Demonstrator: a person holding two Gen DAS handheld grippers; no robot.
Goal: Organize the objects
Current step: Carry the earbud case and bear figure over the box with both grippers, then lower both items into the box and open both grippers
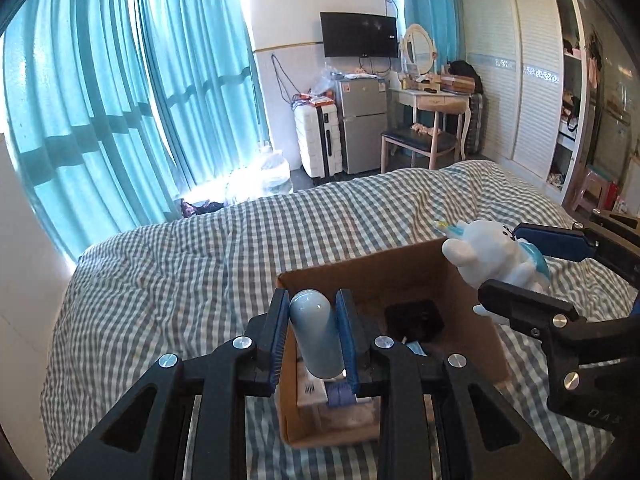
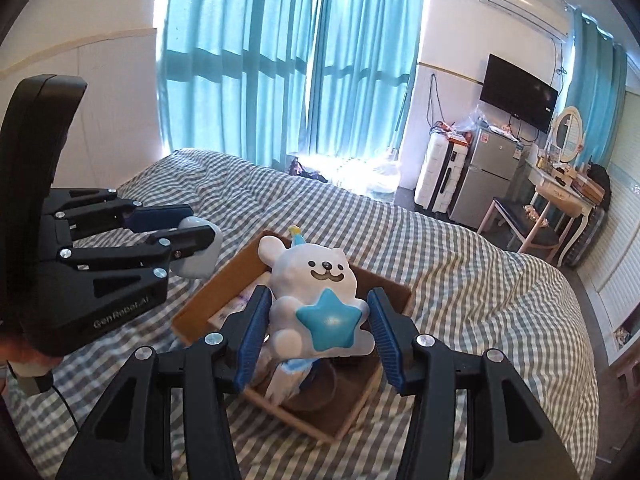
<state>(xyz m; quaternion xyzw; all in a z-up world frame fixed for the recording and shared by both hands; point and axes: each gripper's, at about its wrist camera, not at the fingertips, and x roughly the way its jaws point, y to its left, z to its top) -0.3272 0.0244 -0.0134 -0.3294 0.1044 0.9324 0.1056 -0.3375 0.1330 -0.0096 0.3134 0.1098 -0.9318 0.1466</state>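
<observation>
A pale blue capsule is clamped in the left gripper and a bear toy in the right gripper, both held over the part-filled cardboard box mid-bed, neither yet deposited.

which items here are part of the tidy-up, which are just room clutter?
In play:
- left gripper, shut on grey capsule
- right gripper, shut on bear toy
- cardboard box

Background:
- checked bed
- suitcase
- fridge
- TV
</observation>
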